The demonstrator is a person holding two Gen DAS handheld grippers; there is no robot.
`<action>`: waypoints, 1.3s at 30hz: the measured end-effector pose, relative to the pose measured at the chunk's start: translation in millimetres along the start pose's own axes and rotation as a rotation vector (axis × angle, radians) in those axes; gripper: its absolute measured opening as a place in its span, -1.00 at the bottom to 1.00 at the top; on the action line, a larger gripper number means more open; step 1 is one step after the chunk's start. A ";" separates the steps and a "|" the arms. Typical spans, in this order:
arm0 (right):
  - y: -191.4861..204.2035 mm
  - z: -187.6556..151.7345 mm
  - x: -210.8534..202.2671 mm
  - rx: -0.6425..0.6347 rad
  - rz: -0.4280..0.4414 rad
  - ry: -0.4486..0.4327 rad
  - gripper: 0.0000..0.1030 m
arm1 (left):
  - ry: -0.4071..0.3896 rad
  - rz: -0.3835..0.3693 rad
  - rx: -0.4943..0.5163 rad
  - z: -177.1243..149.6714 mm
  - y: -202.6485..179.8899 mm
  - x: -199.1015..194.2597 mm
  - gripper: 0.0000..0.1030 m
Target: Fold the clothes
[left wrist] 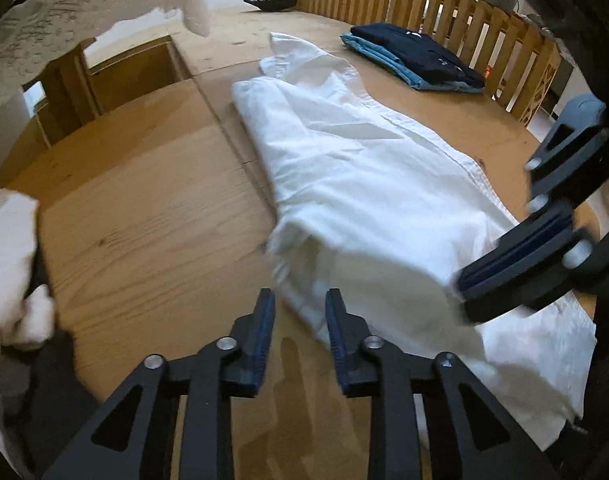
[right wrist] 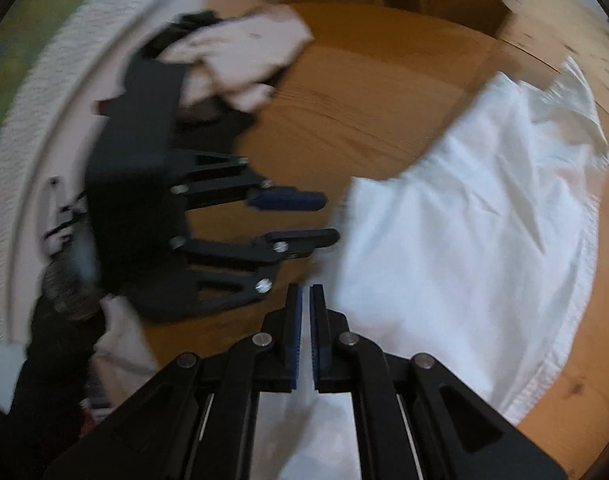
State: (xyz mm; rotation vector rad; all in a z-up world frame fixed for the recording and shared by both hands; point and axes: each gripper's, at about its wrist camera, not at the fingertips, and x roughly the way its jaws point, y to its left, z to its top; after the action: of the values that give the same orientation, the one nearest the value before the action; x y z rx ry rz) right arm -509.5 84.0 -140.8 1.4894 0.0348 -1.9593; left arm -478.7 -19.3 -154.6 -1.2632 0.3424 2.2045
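Left wrist view: left gripper (left wrist: 299, 304) jaws spread, empty | right gripper (right wrist: 306, 300) jaws nearly together, seemingly empty; white shirt (left wrist: 356, 184) beside

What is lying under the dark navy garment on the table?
A folded light blue garment lies under the navy garment, its edges sticking out along the near side. The rest is covered; anything further beneath cannot be seen.

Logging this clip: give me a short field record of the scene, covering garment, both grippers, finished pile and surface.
garment: white shirt, partly folded, lying flat on the table
left gripper: open, nothing between the fingers, at the shirt's near edge
right gripper: shut, no cloth seen between the pads
folded pile: navy garment on top of a blue garment
surface: wooden table
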 end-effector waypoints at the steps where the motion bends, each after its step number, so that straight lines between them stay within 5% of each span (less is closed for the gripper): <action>1: -5.7 -2.5 -4.8 0.016 -0.028 -0.027 -0.91 | -0.005 0.010 -0.010 -2.7 3.2 -5.6 -0.50; 4: -22.7 -10.1 -19.2 0.063 -0.111 -0.109 -0.91 | -0.060 -0.012 -0.076 -3.9 14.4 -26.7 -0.51; 9: -34.2 -29.1 32.0 0.120 -0.101 -0.007 -0.91 | -0.143 -0.104 -0.060 25.3 -6.1 -30.5 -0.49; 12: -31.8 -40.3 40.3 0.127 -0.038 0.002 -0.91 | -0.123 -0.151 -0.041 41.0 -19.5 -7.9 -0.48; 16: -38.8 -61.5 7.4 0.131 -0.029 -0.048 -0.91 | -0.003 0.006 0.042 36.3 -24.6 31.6 -0.49; 19: -53.2 -81.8 -23.1 0.144 -0.125 -0.114 -0.91 | 0.004 0.021 0.047 29.0 -19.9 35.4 -0.49; 22: -64.9 -100.8 -15.0 0.161 -0.152 -0.055 -0.91 | 0.000 0.096 0.062 26.1 -21.7 25.4 -0.46; 25: -65.2 -118.9 1.8 0.146 -0.172 0.004 -0.91 | -0.041 0.060 0.028 18.5 -30.2 -1.9 -0.48; 27: -65.8 -123.8 -2.5 0.151 -0.159 -0.025 -0.91 | -0.091 -0.025 0.040 7.8 -50.3 -22.8 -0.35; 30: -70.8 -125.6 -12.6 0.190 -0.106 -0.072 -0.90 | -0.060 -0.047 0.102 -13.2 -79.3 -24.1 -0.27; 34: -79.9 -113.4 -14.0 0.213 -0.116 -0.115 -0.90 | 0.042 -0.009 0.090 -40.0 -87.0 -0.8 -0.27; 39: -97.2 -112.4 -12.1 0.241 -0.192 -0.109 -0.89 | 0.021 0.035 0.014 -65.5 -70.4 -9.2 -0.12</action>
State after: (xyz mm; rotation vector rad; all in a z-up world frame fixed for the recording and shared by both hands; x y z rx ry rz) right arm -462.9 210.4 -204.6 1.5767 -0.1137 -2.2620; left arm -387.3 2.7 -176.8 -1.2827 0.3898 2.2161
